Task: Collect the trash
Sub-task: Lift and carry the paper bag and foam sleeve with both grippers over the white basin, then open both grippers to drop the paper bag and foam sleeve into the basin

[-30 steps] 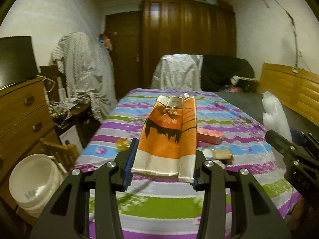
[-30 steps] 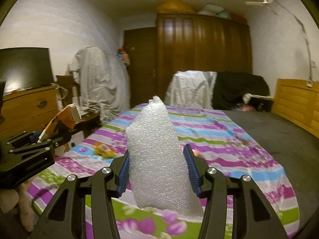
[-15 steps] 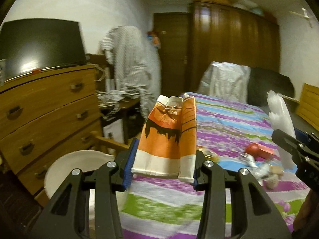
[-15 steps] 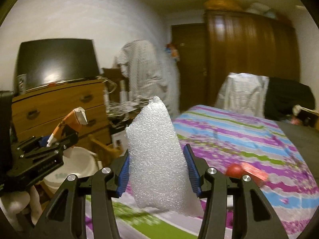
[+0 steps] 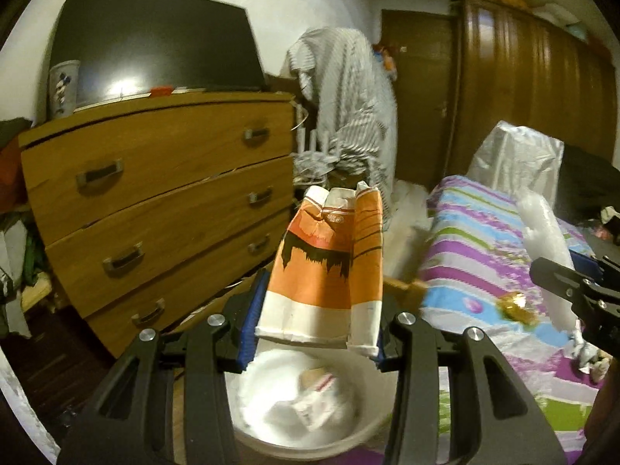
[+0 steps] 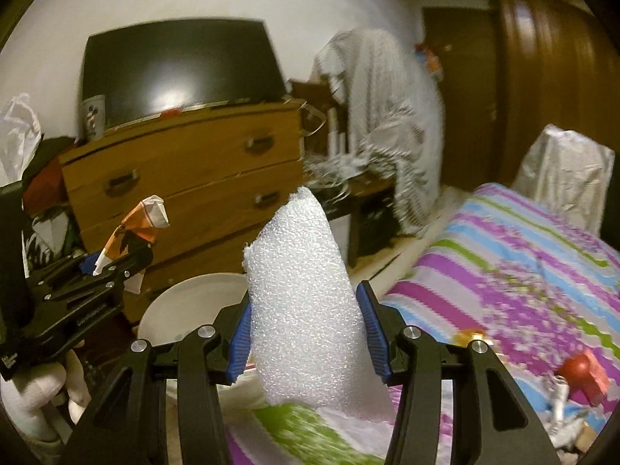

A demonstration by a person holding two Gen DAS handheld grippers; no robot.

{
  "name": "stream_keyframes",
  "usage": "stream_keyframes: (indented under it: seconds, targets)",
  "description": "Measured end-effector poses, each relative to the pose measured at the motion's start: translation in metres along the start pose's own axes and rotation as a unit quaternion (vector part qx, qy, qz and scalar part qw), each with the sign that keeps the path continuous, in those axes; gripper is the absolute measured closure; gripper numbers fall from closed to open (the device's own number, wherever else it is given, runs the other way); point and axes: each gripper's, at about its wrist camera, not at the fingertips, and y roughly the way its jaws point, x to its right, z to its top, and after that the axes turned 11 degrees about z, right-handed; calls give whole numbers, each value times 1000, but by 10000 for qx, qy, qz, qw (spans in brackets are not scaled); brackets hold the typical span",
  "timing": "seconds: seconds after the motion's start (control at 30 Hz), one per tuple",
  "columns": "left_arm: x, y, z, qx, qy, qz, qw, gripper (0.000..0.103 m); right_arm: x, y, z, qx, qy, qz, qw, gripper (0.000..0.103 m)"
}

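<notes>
My left gripper [image 5: 312, 333] is shut on a flattened orange and white paper bag [image 5: 325, 267] and holds it right above a white plastic bin [image 5: 255, 422] that has crumpled wrappers [image 5: 314, 407] inside. My right gripper [image 6: 306, 333] is shut on a piece of white foam wrap [image 6: 306, 310], over the bed's edge beside the bin [image 6: 182, 310]. The left gripper and bag also show in the right wrist view [image 6: 128, 240]. The foam also shows in the left wrist view [image 5: 542, 232].
A wooden chest of drawers [image 5: 155, 209] with a TV [image 5: 155, 50] stands left of the bin. The bed with a striped cover [image 6: 523, 271] holds more trash: a red item [image 6: 581, 372], a yellow wrapper [image 5: 515, 306], crumpled bits [image 6: 562, 414]. A clothes-draped rack [image 5: 345, 93] stands behind.
Both grippers have swung left from over the bed toward the drawers. The left one, still holding the bag, now hangs over the bin. The right one followed with the foam.
</notes>
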Motion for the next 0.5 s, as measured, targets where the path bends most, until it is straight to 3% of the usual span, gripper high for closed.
stream_keyframes:
  seconds: [0.3, 0.5]
  targets:
    - [-25, 59, -9, -652, 14, 109, 9978, 61, -24, 116, 19, -1098, 41, 539, 9925, 52]
    - [-31, 87, -22, -1019, 44, 134, 9947, 61, -17, 162, 14, -1552, 156, 634, 9857, 52]
